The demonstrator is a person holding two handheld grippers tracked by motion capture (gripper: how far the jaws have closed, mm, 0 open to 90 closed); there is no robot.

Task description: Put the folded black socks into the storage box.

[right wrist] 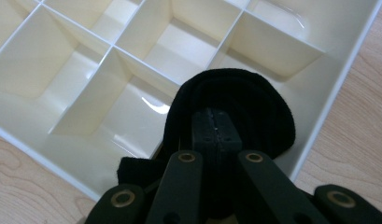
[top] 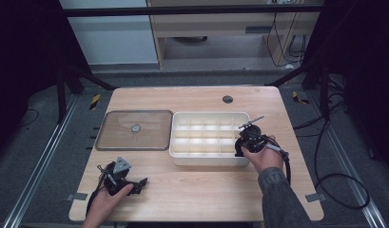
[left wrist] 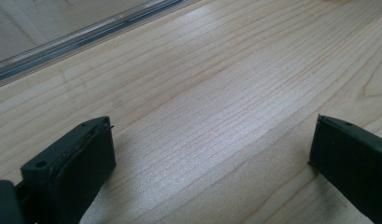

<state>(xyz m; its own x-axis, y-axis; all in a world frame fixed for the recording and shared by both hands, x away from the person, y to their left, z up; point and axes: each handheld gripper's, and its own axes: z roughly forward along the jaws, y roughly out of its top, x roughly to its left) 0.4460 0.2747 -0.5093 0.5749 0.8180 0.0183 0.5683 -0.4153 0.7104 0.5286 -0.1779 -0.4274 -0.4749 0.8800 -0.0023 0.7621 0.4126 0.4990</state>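
a lab-like recording space: a wooden worktop (top: 197,190) set inside a black metal frame (top: 182,10), loose cables (top: 325,156) on grey carpet, plain cabinets (top: 211,28) behind.

1. The table (top: 197,190) is being seen as pale wood with fine grain and a smooth, lightly sheened finish.
2. The divided tray (right wrist: 62,60) is being shown as cream plastic, glossy, with highlights caught on its walls.
3. The black band (right wrist: 268,112) being pinched by the right gripper (right wrist: 218,126) is being read as matt, soft cloth.
4. The lid (top: 134,130) is being seen as clear, glossy plastic.
5. The left gripper (left wrist: 212,149) is being shown with matt black jaws.
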